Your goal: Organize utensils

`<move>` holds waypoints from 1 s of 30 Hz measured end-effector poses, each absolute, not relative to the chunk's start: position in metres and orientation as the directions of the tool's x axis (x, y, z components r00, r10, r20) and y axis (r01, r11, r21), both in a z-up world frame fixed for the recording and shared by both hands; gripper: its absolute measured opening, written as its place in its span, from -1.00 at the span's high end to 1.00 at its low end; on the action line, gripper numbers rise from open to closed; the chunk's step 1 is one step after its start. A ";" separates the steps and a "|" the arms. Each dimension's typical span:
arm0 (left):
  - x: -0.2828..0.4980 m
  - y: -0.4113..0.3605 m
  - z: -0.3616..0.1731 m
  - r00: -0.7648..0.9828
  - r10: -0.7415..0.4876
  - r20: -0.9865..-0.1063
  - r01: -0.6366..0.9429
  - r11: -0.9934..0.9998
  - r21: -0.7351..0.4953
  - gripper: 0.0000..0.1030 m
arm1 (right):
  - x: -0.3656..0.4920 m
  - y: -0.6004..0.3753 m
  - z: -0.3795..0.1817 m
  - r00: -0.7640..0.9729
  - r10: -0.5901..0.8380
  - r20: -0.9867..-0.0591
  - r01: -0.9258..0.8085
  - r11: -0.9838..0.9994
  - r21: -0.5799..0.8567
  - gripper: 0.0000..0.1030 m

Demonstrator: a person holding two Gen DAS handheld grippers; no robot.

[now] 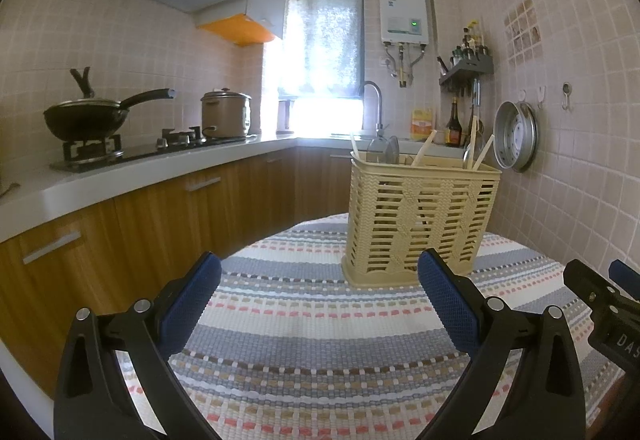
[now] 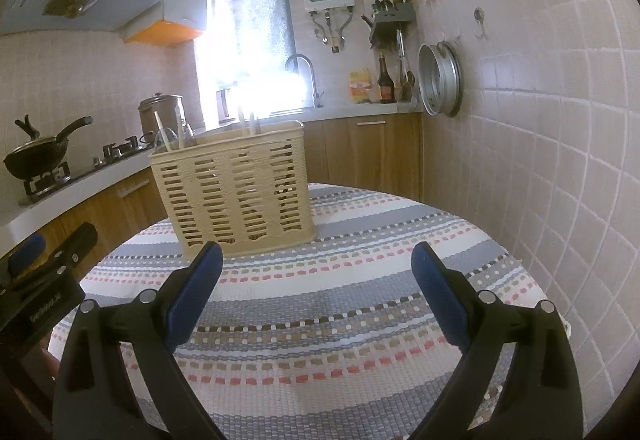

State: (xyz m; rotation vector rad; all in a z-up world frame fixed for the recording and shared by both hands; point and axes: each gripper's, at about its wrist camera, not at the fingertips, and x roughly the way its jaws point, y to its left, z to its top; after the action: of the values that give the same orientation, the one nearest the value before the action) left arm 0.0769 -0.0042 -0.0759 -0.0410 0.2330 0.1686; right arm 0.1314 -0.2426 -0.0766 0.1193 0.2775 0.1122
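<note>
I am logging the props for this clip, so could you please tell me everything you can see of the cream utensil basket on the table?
The utensil basket is a cream, plastic-looking caddy, rectangular, with slotted walls moulded in a woven pattern and a solid flared base. It stands upright on the striped tablecloth, ahead of both open grippers, touched by neither. Pale chopsticks and a metal spoon or ladle stick out of the top, leaning against its rim.
</note>
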 end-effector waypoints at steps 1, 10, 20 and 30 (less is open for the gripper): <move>0.077 -0.004 -0.076 0.959 0.161 -0.234 -0.170 0.985 -0.021 -0.85 | 0.131 -0.243 -0.076 0.956 0.126 -0.265 -0.094 0.987 0.133 -0.77; 0.077 -0.005 -0.076 0.959 0.161 -0.235 -0.170 0.985 -0.019 -0.85 | 0.131 -0.242 -0.076 0.956 0.126 -0.265 -0.094 0.987 0.133 -0.77; 0.077 -0.007 -0.076 0.958 0.158 -0.240 -0.166 0.986 -0.014 -0.85 | 0.131 -0.242 -0.076 0.955 0.121 -0.272 -0.088 0.988 0.130 -0.77; 0.077 -0.008 -0.076 0.958 0.156 -0.240 -0.164 0.986 -0.013 -0.85 | 0.132 -0.246 -0.076 0.955 0.118 -0.272 -0.084 0.987 0.134 -0.77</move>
State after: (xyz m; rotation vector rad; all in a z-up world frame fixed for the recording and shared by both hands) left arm 0.0775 -0.0076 -0.0760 -0.0332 0.2410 0.1622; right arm 0.1318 -0.2456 -0.0755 0.1222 0.2834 0.1025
